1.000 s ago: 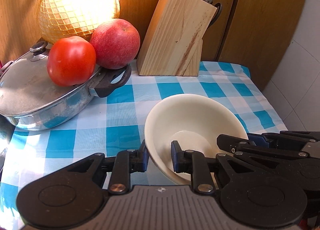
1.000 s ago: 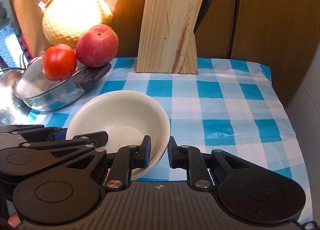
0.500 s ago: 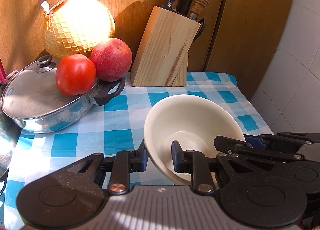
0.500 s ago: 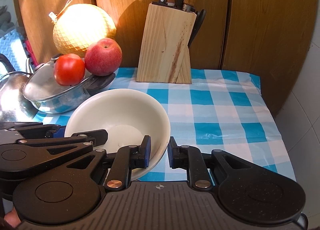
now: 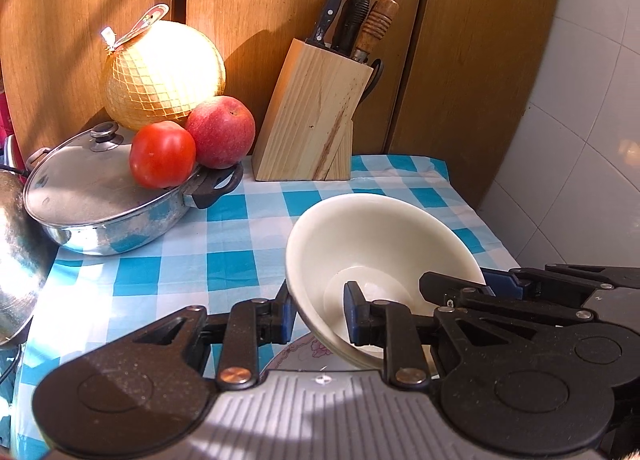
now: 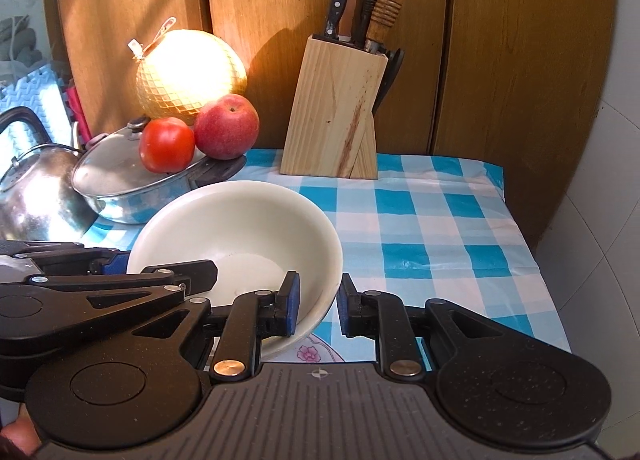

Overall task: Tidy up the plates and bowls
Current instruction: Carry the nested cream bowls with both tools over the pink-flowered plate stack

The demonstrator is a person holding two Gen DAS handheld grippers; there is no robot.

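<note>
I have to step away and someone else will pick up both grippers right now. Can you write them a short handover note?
Left gripper: shut on the cream bowl, near-left rim.
Right gripper: jaws straddle the bowl's near-right rim; its jaws have just been opening a little, so don't trust its grip.
Bowl is tilted, held above the checked tablecloth; a flowered plate lies below it.
Done: bowl picked up.
Left: set it down where the bowls go.

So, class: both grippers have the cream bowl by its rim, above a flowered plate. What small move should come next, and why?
Probably a slow, level descent onto the flowered plate. The left gripper and right gripper each straddle an opposite side of the bowl rim, and the bowl hangs tilted just above the plate, so lowering evenly should seat it there before either lets go.
</note>
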